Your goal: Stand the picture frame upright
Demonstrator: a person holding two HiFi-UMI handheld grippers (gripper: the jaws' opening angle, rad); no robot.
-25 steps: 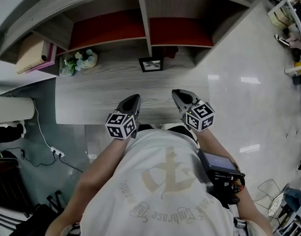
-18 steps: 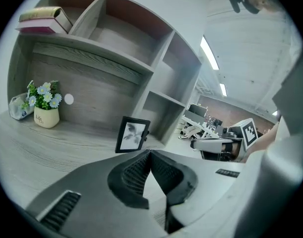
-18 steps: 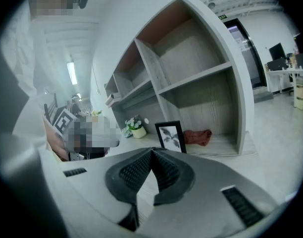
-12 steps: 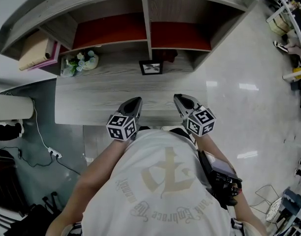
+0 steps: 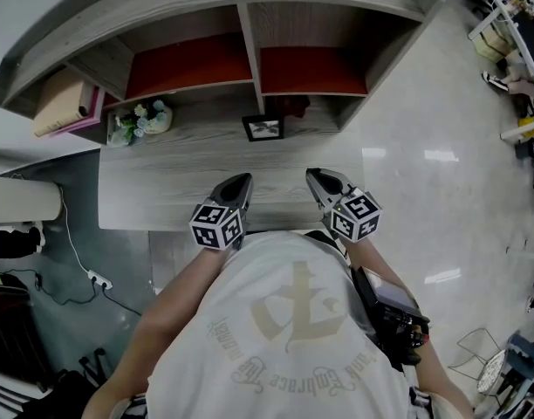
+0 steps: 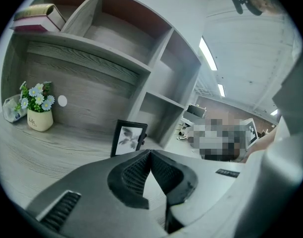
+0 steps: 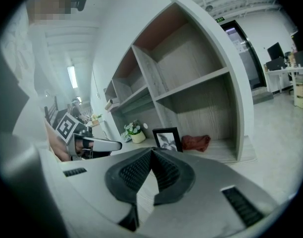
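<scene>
A small black picture frame (image 5: 263,127) stands upright at the back of the grey wooden desk (image 5: 162,190), below the shelf divider. It shows in the left gripper view (image 6: 127,138) and in the right gripper view (image 7: 167,139) too. My left gripper (image 5: 243,182) hovers over the desk's front part, shut with nothing in it, well short of the frame. My right gripper (image 5: 316,175) hangs beside it at the same distance, also shut and empty. In each gripper view the jaws meet at the tips.
A small pot of flowers (image 5: 138,119) sits at the desk's back left. A dark red cloth (image 7: 196,142) lies right of the frame. Shelf compartments (image 5: 249,51) rise behind the desk, with a box (image 5: 62,101) on the left. Glossy floor (image 5: 441,147) lies to the right.
Only the head camera has shifted a little, so the desk and frame sit slightly lower and to the left in the picture. Both grippers stay where they were, still shut.
</scene>
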